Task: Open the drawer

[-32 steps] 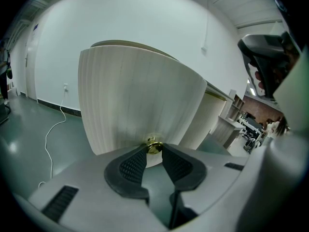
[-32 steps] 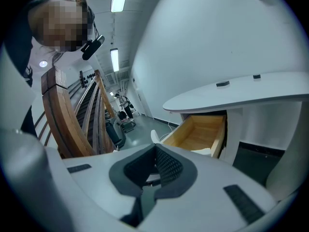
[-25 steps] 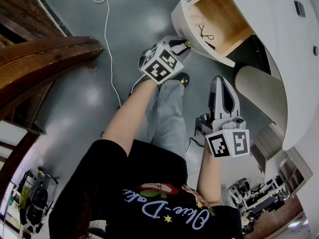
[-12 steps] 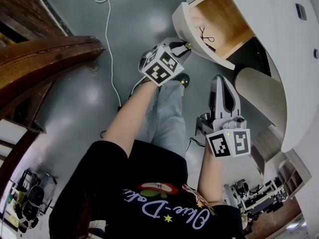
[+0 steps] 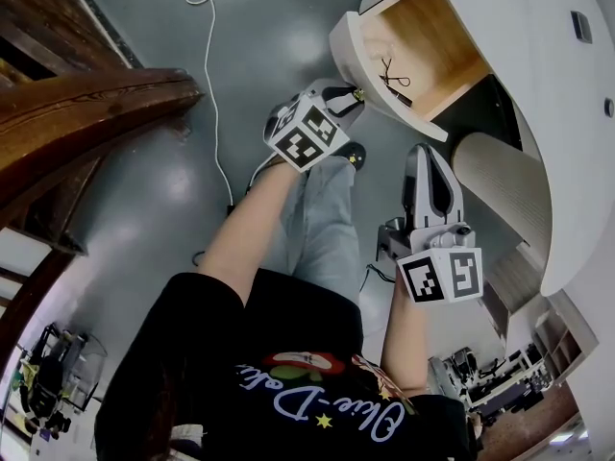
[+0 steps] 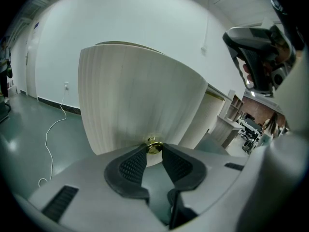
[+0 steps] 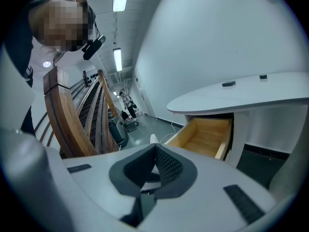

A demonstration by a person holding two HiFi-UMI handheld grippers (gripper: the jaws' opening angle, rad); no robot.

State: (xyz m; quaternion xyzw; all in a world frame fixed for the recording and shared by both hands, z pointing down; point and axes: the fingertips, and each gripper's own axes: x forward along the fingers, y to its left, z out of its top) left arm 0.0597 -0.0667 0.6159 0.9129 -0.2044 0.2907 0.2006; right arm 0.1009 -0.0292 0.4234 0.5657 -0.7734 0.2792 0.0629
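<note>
Now: left gripper point(image 6: 154, 151) pinches the small brass knob point(image 6: 154, 145) on the pale, ribbed, curved front of the drawer point(image 5: 351, 46), one pad on each side of it. Right gripper point(image 7: 155, 151) has its jaws pressed together on nothing, nearer the person and to the right, apart from the drawer. Drawer stands pulled out from under the white desk point(image 5: 538, 84) at far right, wooden inside exposed, with a small dark wire point(image 5: 392, 68) in it.
</note>
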